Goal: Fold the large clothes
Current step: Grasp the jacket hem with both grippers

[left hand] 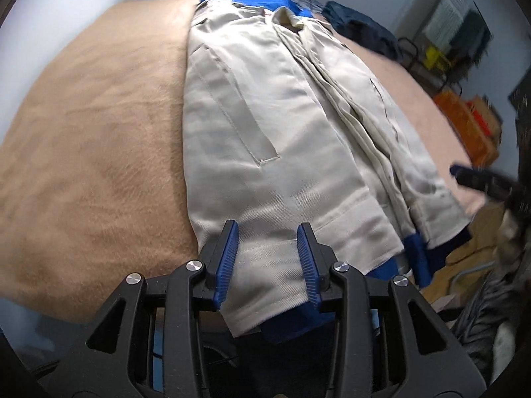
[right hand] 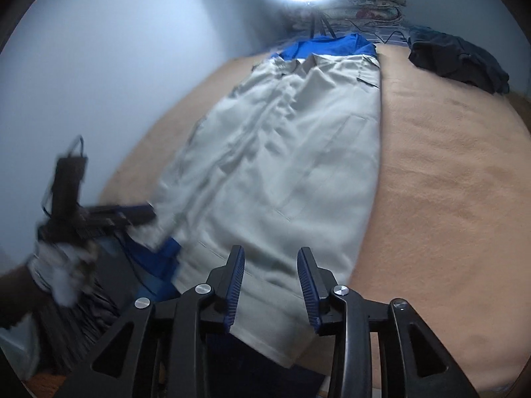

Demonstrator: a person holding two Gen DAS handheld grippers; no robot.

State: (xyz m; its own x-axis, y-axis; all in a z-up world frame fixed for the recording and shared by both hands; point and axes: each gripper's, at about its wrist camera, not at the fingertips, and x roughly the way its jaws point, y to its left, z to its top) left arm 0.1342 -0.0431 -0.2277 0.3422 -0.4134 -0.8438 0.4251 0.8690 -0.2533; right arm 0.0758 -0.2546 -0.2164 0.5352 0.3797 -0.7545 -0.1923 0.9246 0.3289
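While both jaws stand apart, left gripper (left hand: pixel 267 248) and right gripper (right hand: pixel 271 273) straddle the jacket (left hand: pixel 265 126) hem ahead on the bed (left hand: pixel 93 152).

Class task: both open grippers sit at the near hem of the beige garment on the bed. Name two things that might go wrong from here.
1. The left gripper may pinch only the beige garment, leaving the blue layer beneath behind.
2. The hem overhangs the tan blanket; uneven pulls with the right gripper might drag it off.

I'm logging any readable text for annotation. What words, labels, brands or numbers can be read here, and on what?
None can be read.
Garment: no visible label or print.
Papers on the far wall: printing too small and blurred to read.
Orange box: blurred, no legible marking.
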